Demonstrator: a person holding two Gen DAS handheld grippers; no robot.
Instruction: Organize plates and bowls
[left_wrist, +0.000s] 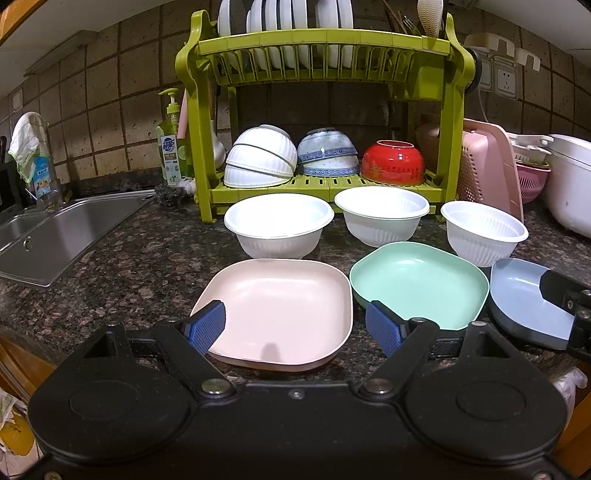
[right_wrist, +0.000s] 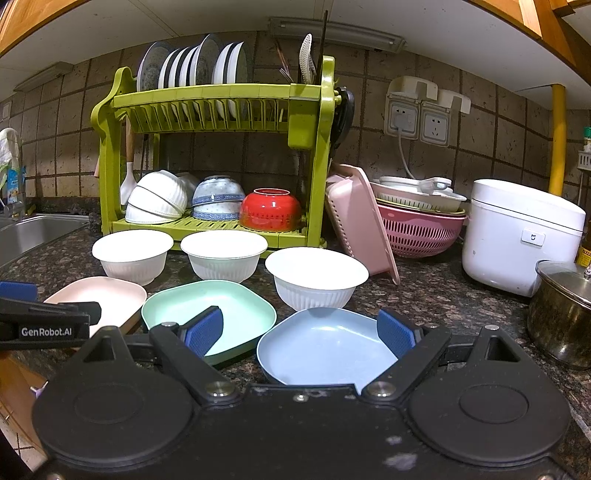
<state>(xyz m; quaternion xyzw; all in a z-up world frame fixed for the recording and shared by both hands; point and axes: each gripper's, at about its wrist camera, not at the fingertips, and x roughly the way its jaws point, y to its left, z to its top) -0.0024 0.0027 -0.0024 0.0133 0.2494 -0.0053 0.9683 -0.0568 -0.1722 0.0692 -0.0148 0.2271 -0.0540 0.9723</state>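
On the dark granite counter (left_wrist: 122, 266) lie three square plates: pink (left_wrist: 280, 306) (right_wrist: 99, 295), mint green (left_wrist: 417, 284) (right_wrist: 229, 310) and blue (left_wrist: 524, 291) (right_wrist: 325, 343). Behind them stand three white ribbed bowls (left_wrist: 279, 221) (left_wrist: 382, 210) (left_wrist: 484, 229) (right_wrist: 133, 251) (right_wrist: 223, 251) (right_wrist: 316, 273). My left gripper (left_wrist: 295, 328) is open, its fingers straddling the pink plate's near edge. My right gripper (right_wrist: 301, 330) is open over the blue plate's near part; its left finger overlaps the mint plate.
A green two-tier dish rack (left_wrist: 321, 48) (right_wrist: 218, 96) holds upright plates on top and stacked white, blue-patterned and red bowls below. A steel sink (left_wrist: 55, 236) lies at left. Pink colanders (right_wrist: 421, 229), a white rice cooker (right_wrist: 517, 232) and a steel pot (right_wrist: 565, 314) stand at right.
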